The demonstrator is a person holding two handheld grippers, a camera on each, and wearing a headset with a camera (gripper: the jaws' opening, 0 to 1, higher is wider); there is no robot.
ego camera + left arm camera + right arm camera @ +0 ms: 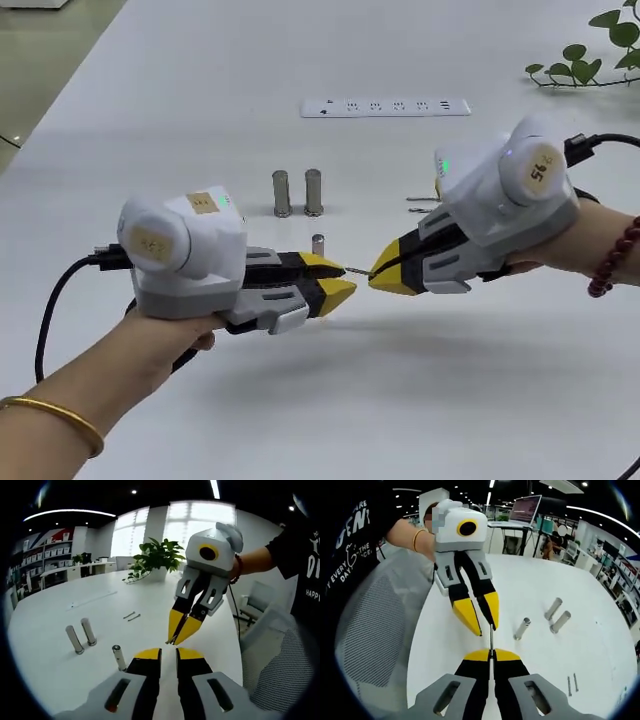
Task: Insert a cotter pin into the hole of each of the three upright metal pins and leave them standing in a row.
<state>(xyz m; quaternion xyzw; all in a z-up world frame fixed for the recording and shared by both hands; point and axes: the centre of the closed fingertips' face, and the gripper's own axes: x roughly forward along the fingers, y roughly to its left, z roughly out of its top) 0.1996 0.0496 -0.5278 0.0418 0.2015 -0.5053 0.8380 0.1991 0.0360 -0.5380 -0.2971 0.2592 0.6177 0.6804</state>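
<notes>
Three short grey metal pins stand on the white table (300, 400): two side by side (281, 193) (313, 191) and a third (318, 243) nearer me. My right gripper (372, 274) is shut on a thin cotter pin (357, 270), which sticks out of its tips toward the left gripper (348, 278). The left gripper is open, its yellow tips apart around the pin's free end. In the right gripper view the cotter pin (490, 639) rises from my shut jaws to the left gripper (486, 629). The nearest metal pin (118, 657) stands just left of the left jaws.
Two spare cotter pins (421, 205) lie on the table behind the right gripper. A white power strip (385, 106) lies farther back, and a leafy plant (590, 55) trails in at the far right. A person's sleeve and an office chair (375, 630) are behind the left gripper.
</notes>
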